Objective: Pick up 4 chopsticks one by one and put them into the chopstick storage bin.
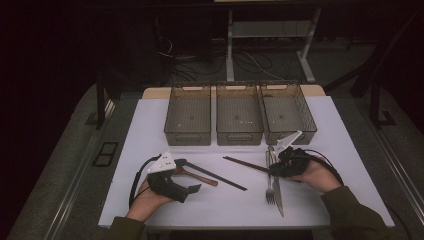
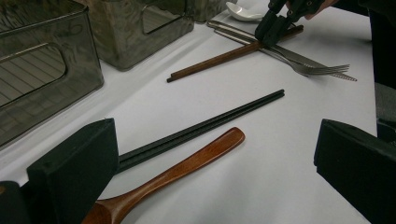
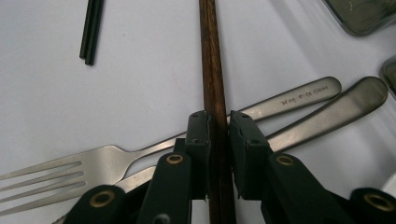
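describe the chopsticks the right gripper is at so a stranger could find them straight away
Start at the right basket and drop to the fork and knife below it. The brown wooden chopsticks lie across their handles, between the right gripper's jaws. The other pair is black.

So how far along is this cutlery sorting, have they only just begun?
Barely begun, it seems. The three grey plastic bins look empty. In hand: the right gripper is clamped on the brown wooden chopsticks. Left on the white table: black chopsticks, wooden spoon, steel fork, steel knife. The left gripper is open.
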{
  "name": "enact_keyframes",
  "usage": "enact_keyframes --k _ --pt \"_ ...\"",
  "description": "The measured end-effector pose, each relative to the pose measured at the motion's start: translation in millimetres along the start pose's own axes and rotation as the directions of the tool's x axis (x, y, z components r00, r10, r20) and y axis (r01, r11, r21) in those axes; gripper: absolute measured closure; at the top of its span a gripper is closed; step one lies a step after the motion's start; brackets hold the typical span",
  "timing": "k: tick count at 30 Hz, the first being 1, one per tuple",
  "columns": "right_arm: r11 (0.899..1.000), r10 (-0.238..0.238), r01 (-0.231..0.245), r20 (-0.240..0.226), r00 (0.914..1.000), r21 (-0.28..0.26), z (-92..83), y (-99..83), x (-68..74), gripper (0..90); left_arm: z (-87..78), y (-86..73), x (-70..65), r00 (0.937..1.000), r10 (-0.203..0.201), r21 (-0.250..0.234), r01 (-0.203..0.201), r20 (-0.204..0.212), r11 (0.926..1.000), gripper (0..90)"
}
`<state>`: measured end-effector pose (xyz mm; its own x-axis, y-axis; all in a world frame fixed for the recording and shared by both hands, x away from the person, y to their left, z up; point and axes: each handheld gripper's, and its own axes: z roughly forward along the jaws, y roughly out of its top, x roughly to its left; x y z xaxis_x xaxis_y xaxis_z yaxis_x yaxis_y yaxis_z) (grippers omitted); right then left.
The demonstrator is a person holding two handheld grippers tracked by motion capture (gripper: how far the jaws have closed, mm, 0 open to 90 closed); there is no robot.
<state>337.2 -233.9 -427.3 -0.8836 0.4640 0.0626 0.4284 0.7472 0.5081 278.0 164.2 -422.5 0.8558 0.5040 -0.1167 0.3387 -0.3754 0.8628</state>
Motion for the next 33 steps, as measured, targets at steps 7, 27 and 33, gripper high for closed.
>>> enact_keyframes --k 7,27,33 --pt "0.997 0.076 -0.076 0.017 0.997 0.004 1.1 2.7 3.6 77.6 -0.2 0.0 0.1 1.0 0.001 0.001 -0.001 -0.001 1.0 0.0" --pt "0.986 0.13 -0.129 0.002 0.9915 -0.108 -19.1 -5.1 5.3 61.9 -0.7 0.1 -0.9 1.0 0.003 0.002 -0.003 0.005 1.0 0.0" --pt "0.975 0.162 -0.159 0.004 0.9868 -0.157 -33.1 -19.8 2.6 57.5 -0.8 -0.2 -1.5 1.0 0.005 0.001 -0.005 0.007 1.0 0.0"
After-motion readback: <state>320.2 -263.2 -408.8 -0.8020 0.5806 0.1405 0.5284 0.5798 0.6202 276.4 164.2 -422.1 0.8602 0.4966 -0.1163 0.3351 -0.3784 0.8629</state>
